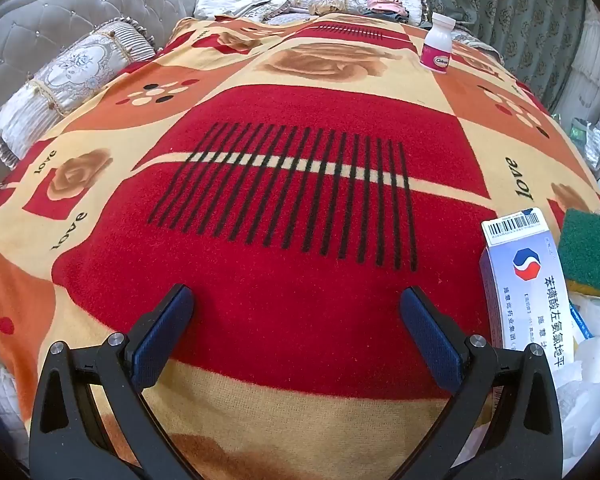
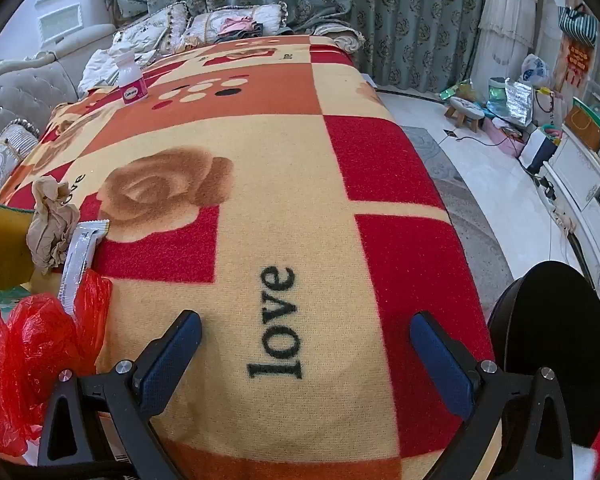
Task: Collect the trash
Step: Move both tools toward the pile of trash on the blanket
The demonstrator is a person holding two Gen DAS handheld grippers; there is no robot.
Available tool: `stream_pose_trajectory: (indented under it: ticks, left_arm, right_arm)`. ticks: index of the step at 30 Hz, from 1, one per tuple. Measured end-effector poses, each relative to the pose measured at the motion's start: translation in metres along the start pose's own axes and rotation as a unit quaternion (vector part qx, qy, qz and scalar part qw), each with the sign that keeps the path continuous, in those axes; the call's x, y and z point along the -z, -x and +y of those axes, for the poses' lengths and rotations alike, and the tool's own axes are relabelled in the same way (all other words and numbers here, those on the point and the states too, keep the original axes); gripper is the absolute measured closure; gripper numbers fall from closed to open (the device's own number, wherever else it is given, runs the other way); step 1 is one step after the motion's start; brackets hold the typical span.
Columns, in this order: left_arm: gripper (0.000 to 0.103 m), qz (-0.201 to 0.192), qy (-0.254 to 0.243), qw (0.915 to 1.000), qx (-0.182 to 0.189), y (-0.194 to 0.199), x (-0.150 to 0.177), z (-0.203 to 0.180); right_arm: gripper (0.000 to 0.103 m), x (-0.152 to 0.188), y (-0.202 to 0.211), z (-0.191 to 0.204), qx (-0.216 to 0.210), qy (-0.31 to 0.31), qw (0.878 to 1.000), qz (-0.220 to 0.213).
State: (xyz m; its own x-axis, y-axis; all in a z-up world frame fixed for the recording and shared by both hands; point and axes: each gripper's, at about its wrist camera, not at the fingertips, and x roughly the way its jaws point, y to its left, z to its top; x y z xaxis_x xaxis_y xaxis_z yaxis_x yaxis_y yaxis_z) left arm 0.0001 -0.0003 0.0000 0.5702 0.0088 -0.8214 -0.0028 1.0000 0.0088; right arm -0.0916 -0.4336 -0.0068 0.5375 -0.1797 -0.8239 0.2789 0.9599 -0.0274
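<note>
Both grippers hover over a red, orange and cream blanket point(image 1: 292, 208) with nothing between their fingers. My left gripper point(image 1: 298, 300) is open; to its right lie a white medicine box point(image 1: 528, 276), a green sponge point(image 1: 592, 248) and clear crumpled plastic point(image 1: 588, 396). My right gripper point(image 2: 306, 326) is open above the word "love". To its left lie a red plastic bag point(image 2: 32, 340), a silver sachet point(image 2: 78, 260), a crumpled brown paper point(image 2: 50, 224) and the yellow side of the sponge point(image 2: 0, 248). A white bottle with a pink label point(image 1: 437, 46) point(image 2: 131, 76) stands far back.
Cushions point(image 1: 60, 84) and a tufted grey backrest point(image 1: 40, 20) border the blanket on the left and at the far end. A black round bin point(image 2: 556, 352) stands right of my right gripper. Beyond it are pale floor point(image 2: 500, 200), a small stool point(image 2: 464, 110) and clutter near the curtains.
</note>
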Motion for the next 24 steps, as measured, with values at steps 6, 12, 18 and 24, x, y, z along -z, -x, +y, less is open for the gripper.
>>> stream_pose_trajectory:
  ticks: [6, 12, 18, 24]
  left_arm:
    - [0.0, 0.017, 0.002, 0.9999, -0.001, 0.007, 0.001, -0.001]
    - [0.001, -0.027, 0.015, 0.9995, 0.006, 0.058, 0.01, 0.004]
    - [0.001, -0.075, 0.002, 0.9969, 0.026, 0.107, 0.007, -0.007]
    - [0.001, -0.103, -0.012, 0.9923, 0.067, 0.139, 0.007, -0.027]
  right_arm:
    - [0.0, 0.0, 0.0, 0.0, 0.001, 0.001, 1.0, 0.0]
    - [0.0, 0.0, 0.0, 0.0, 0.001, 0.001, 1.0, 0.0]
    - [0.0, 0.001, 0.001, 0.001, 0.001, 0.0, 1.0, 0.008]
    - [0.0, 0.006, 0.016, -0.001, -0.002, 0.002, 0.999, 0.034]
